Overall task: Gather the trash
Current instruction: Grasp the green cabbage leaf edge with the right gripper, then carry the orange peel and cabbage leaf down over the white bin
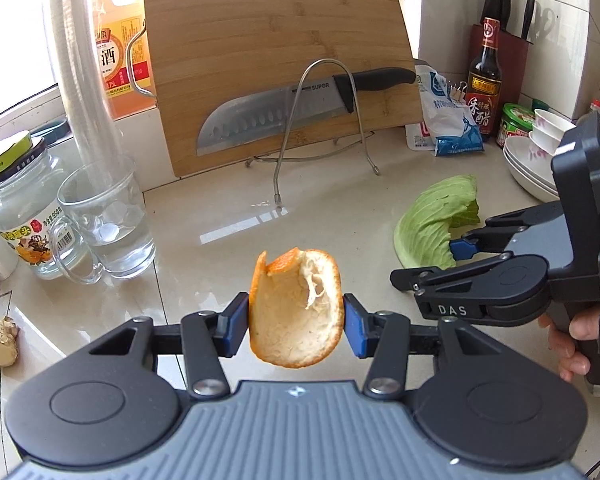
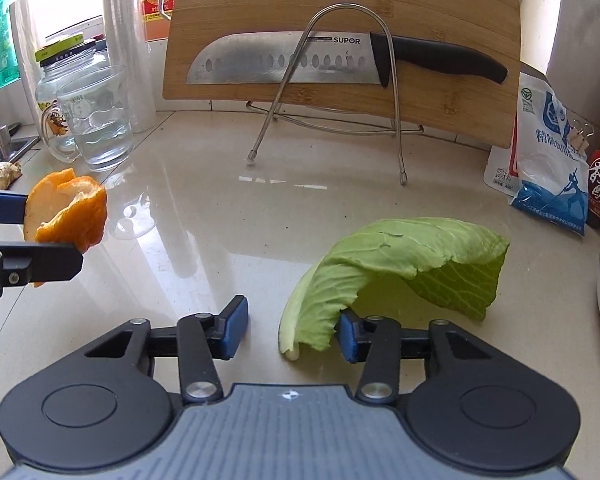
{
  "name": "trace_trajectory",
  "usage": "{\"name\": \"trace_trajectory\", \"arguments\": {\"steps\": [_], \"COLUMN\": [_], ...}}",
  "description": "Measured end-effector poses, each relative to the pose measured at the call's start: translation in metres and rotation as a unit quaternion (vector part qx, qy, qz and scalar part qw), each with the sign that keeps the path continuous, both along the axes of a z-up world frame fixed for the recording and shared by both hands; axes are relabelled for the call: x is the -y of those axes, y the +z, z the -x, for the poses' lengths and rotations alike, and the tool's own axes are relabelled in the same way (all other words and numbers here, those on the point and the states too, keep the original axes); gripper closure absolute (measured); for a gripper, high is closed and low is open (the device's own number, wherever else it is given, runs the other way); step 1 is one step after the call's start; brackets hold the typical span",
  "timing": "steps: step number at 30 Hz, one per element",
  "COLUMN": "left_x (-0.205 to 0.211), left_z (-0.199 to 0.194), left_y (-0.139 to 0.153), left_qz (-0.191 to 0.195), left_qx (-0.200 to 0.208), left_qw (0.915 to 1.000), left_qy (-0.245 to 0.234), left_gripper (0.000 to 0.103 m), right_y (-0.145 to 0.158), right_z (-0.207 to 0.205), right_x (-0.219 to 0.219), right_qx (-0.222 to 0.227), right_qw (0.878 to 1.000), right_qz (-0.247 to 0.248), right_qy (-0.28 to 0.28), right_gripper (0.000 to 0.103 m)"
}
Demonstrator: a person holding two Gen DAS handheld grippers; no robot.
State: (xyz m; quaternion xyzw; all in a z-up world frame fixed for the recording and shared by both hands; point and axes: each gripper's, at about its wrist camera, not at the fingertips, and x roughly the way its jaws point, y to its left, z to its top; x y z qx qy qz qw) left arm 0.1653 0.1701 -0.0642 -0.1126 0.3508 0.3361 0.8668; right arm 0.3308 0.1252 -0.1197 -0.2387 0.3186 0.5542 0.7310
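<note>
The left gripper [image 1: 296,326] sits nearest the lens, its 2 blue pads [image 1: 233,322] pressed against both sides of an orange peel [image 1: 298,308], which hangs lifted above the pale countertop [image 1: 204,216] with its white pith facing the camera. To its right, the right gripper [image 2: 290,330] is spread wide, low over the counter; its right pad [image 2: 348,336] touches the near edge of a cabbage leaf [image 2: 400,268] lying on the counter, while the left pad stands apart from it. Behind, a knife [image 1: 300,108] rests in a wire rack [image 1: 320,128] against a wooden cutting board [image 1: 276,32]. A glass mug [image 1: 108,224] of water and a jar [image 1: 20,208] stand at left, near a ginger piece [image 1: 0,340].
</note>
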Motion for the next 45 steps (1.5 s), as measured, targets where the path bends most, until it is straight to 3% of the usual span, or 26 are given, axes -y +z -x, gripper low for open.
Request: {"name": "trace_trajectory", "arguments": {"steps": [3,10,21,27,31,34,36,45], "left_x": [-0.001,-0.001,0.004,0.004,0.001,-0.001,-0.002,0.003], "left_z": [-0.001,-0.002,-0.001,0.001,0.001,0.0,-0.001,-0.007], "left_y": [-0.001,-0.001,0.0,-0.001,-0.002,-0.003,-0.003,-0.001], "left_qz": [0.002,0.0,-0.008,-0.002,0.001,0.001,-0.001,-0.014], "left_qx": [0.0,-0.002,-0.01,-0.01,-0.01,-0.011,-0.013,-0.026], "left_qw": [1.0,0.9999,0.9992,0.9993,0.9994,0.9995,0.9994,0.9973], "left_qy": [-0.002,-0.013,-0.037,-0.035,-0.032,-0.031,-0.033,-0.067], "left_gripper": [0.055,0.055,0.055,0.055,0.055,0.055,0.055,0.055], "right_y": [0.0,0.009,0.024,0.013,0.004,0.003,0.004,0.026], "right_z": [-0.001,0.002,0.01,0.01,0.007,0.003,0.003,0.004], "right_x": [0.001,0.011,0.032,0.028,0.021,0.017,0.016,0.038], "right_qx": [0.007,0.014,0.018,0.02,0.019,0.013,0.012,0.018], "right_qw": [1.0,1.0,1.0,1.0,1.0,1.0,1.0,0.999], "right_qz": [0.002,-0.006,-0.012,0.0,0.004,0.0,-0.003,-0.025], "right_qy": [-0.008,-0.011,-0.006,-0.008,-0.013,-0.019,-0.024,-0.032], "right_gripper": [0.078,0.096,0.099,0.086,0.085,0.086,0.094,0.094]}}
